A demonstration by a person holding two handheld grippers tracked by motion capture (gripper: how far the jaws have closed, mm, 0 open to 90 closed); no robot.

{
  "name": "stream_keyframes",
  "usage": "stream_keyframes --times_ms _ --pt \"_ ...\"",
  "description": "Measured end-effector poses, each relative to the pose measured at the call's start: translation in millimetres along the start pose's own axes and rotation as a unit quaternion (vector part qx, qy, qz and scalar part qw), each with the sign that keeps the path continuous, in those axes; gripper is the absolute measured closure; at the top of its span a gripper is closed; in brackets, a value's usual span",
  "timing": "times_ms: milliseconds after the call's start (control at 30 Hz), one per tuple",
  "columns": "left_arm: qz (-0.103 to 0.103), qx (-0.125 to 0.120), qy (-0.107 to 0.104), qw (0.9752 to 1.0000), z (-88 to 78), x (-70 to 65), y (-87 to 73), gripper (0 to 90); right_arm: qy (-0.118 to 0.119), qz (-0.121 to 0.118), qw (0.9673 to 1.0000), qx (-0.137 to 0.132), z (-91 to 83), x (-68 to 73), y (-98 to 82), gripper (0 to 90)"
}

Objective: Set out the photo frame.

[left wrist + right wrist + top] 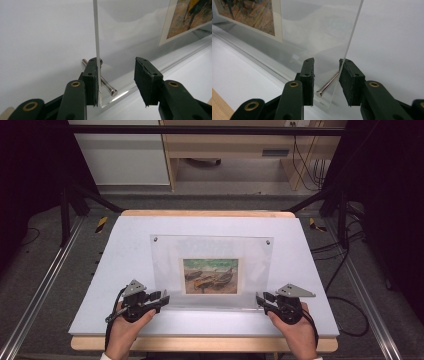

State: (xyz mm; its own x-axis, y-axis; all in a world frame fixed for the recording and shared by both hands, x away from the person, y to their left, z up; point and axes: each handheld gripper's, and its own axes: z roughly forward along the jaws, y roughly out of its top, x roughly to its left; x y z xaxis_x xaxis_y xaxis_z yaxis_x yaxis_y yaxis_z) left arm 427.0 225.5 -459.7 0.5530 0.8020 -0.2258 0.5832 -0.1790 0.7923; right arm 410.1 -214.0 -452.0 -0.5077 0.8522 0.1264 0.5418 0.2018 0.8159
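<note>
- A clear acrylic picture frame (212, 270) holding a small painted print of boats (210, 276) is seen standing upright on the white table sheet (100, 285), near the person's edge of it.
- The left gripper (163, 298) is placed at the frame's lower left corner; in the left gripper view its jaws stand apart around the panel's edge (97, 50), one pad touching the acrylic, the other well clear.
- The right gripper (260, 299) is placed at the lower right corner; its jaws are also apart, straddling the panel just above a silver metal standoff pin (328, 85).
- A matching pin (102, 81) is visible behind the left jaws.
- The step in hand is judged to be the approach for a two-handed grasp; no grip has yet been made.
- Next, both jaw pairs would need to be closed evenly on the panel, clear of the pins, so that the frame is not tipped or twisted.
</note>
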Motion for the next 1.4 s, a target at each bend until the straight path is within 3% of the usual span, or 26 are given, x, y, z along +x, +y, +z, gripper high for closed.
stream_keyframes --times_ms 300,1000,1233,1400 --pt "0.003 0.006 -0.003 1.0 -0.4 0.3 -0.8 55.1 0.0 -0.002 1.0 -0.001 -0.6 0.8 -2.3 65.7" --pt "-0.005 -0.009 -0.003 0.9999 -4.8 -1.2 -2.8 53.4 0.008 0.008 0.9999 0.005 -1.7 1.0 -4.2 66.1" --pt "0.007 0.01 0.001 0.9999 -3.8 -3.9 -3.0 53.8 0.005 0.004 0.9999 0.015 -2.4 3.6 -8.2 65.4" --pt "0.012 0.008 0.007 0.9999 -4.0 -5.4 -2.7 54.6 0.003 0.003 0.9999 0.012 -2.4 3.4 -8.0 65.6"
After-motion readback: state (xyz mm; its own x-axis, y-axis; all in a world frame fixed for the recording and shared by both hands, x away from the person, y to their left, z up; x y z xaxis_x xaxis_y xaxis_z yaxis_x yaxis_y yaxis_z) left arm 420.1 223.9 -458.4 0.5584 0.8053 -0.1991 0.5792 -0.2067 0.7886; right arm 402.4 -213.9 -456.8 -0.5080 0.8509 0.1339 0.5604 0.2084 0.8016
